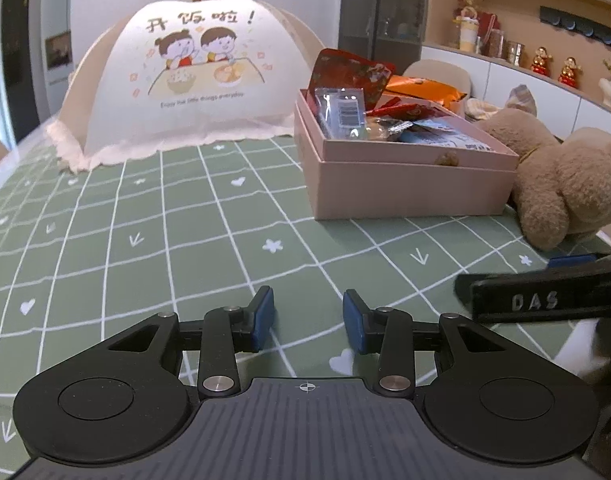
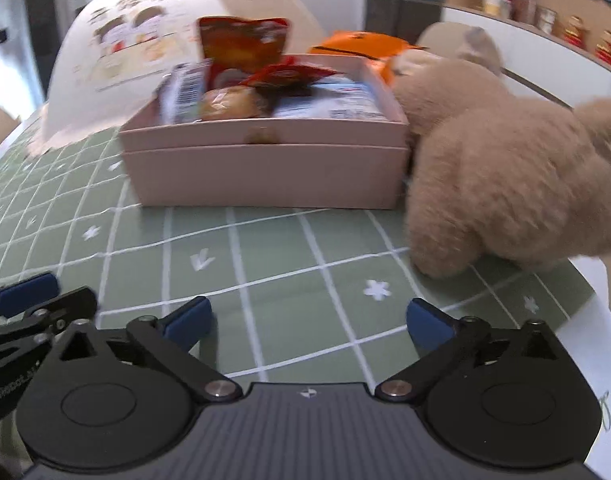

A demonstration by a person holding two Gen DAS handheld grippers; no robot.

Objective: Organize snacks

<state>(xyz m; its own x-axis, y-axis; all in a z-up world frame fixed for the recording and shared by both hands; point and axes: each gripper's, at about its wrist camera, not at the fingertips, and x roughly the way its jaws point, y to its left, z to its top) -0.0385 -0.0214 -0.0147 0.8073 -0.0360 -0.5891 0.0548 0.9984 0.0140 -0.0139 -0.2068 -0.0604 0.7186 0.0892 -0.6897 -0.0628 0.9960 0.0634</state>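
A pink box (image 1: 409,184) (image 2: 265,172) stands on the green checked tablecloth (image 1: 185,248), filled with snacks: a red packet (image 1: 349,74) (image 2: 241,44), a blue-grey packet (image 1: 341,110) (image 2: 183,92), a round bun (image 2: 227,104) and more wrappers. An orange packet (image 1: 425,90) (image 2: 357,46) lies behind the box. My left gripper (image 1: 308,320) is open and empty, low over the cloth in front of the box. My right gripper (image 2: 308,320) is wide open and empty, also in front of the box. The right gripper's body (image 1: 545,300) shows at the left view's right edge.
A brown plush bear (image 1: 565,176) (image 2: 505,168) lies against the box's right side. A white mesh food cover (image 1: 193,76) (image 2: 133,48) stands behind on the left. Shelves with figurines (image 1: 545,60) line the back right. A white paper (image 2: 601,344) lies at the table's right edge.
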